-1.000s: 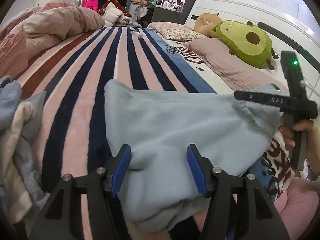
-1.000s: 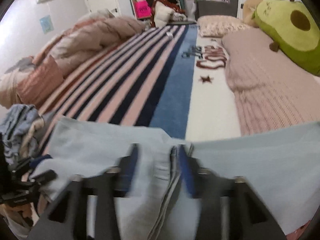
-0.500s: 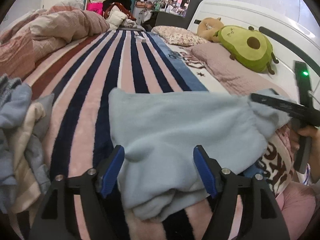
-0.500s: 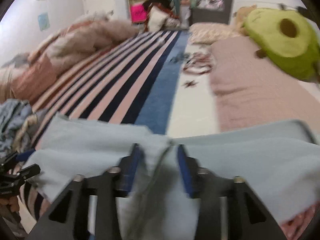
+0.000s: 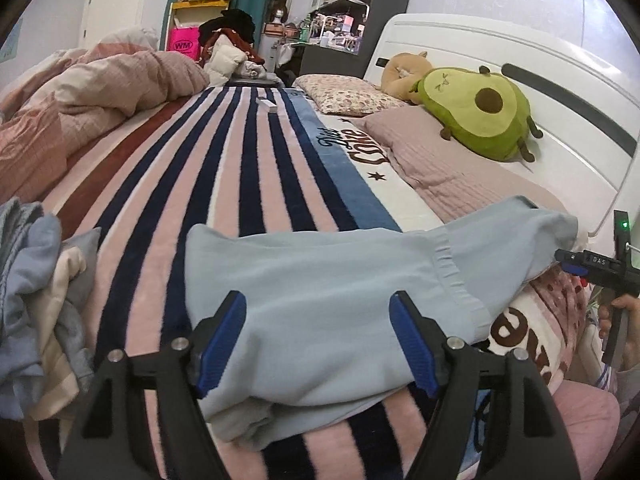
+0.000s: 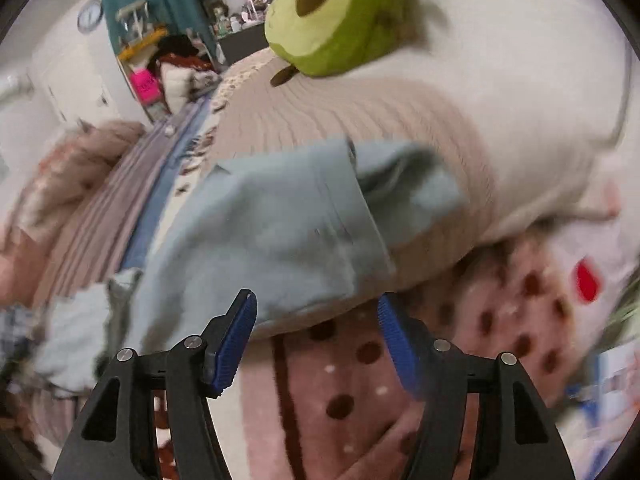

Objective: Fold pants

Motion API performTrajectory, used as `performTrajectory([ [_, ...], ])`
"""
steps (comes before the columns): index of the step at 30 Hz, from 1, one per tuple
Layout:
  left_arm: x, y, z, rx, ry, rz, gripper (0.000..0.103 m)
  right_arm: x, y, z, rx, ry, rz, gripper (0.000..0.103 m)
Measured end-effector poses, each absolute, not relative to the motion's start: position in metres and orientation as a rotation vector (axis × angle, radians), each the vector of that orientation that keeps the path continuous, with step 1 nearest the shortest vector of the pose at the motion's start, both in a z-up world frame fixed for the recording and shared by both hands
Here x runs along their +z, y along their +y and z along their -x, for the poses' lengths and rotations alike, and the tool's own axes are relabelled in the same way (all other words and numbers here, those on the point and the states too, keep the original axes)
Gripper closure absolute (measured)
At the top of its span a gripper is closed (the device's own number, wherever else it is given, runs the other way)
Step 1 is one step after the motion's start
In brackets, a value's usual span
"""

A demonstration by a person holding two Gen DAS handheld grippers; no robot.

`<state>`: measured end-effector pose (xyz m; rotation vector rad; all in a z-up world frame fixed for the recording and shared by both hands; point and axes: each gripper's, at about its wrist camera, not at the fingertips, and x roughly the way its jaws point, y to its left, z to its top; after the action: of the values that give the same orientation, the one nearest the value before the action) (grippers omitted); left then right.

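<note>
Both grippers are releasing: left gripper (image 5: 318, 338) and right gripper (image 6: 316, 334) jaws have just been opening, empty, leaving the pants (image 5: 320, 280) lying folded on the bed (image 5: 248, 184); right gripper withdrawing toward three o'clock.

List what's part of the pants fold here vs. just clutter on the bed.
In the job:
- light blue pants, lying folded on the striped blanket
- left gripper, jaws open above the pants
- right gripper, jaws open, clear of the cloth

Lying about:
- avocado plush
- clothes pile
- pink duvet
- floral pillow
</note>
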<state>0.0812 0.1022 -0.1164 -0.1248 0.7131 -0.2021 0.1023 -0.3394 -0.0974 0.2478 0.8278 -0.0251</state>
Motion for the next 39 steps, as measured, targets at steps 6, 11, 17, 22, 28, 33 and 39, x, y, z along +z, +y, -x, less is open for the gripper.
performTrajectory([
  [6,-0.116,0.092,-0.087,-0.190,0.723,0.096,0.032,-0.114,-0.352,-0.118,0.041,0.785,-0.355,0.041],
  [11,-0.118,0.088,-0.095,-0.181,0.729,0.097,0.032,-0.111,-0.353,-0.110,0.022,0.748,-0.408,0.054],
  [17,-0.115,0.079,-0.099,-0.211,0.719,0.091,0.032,-0.088,-0.339,-0.106,0.084,0.665,-0.384,0.061],
  [22,-0.112,0.077,-0.095,-0.217,0.709,0.088,0.032,-0.088,-0.330,-0.121,0.038,0.648,-0.335,0.082],
  [28,-0.104,0.093,-0.085,-0.208,0.673,0.119,0.032,-0.061,-0.302,-0.109,0.076,0.554,-0.246,0.099],
  [33,-0.095,0.120,-0.072,-0.182,0.624,0.150,0.032,-0.023,-0.236,-0.110,0.194,0.510,-0.149,0.099],
  [39,-0.095,0.166,-0.048,-0.143,0.604,0.175,0.032,-0.029,-0.091,-0.119,0.461,0.604,0.097,0.099],
])
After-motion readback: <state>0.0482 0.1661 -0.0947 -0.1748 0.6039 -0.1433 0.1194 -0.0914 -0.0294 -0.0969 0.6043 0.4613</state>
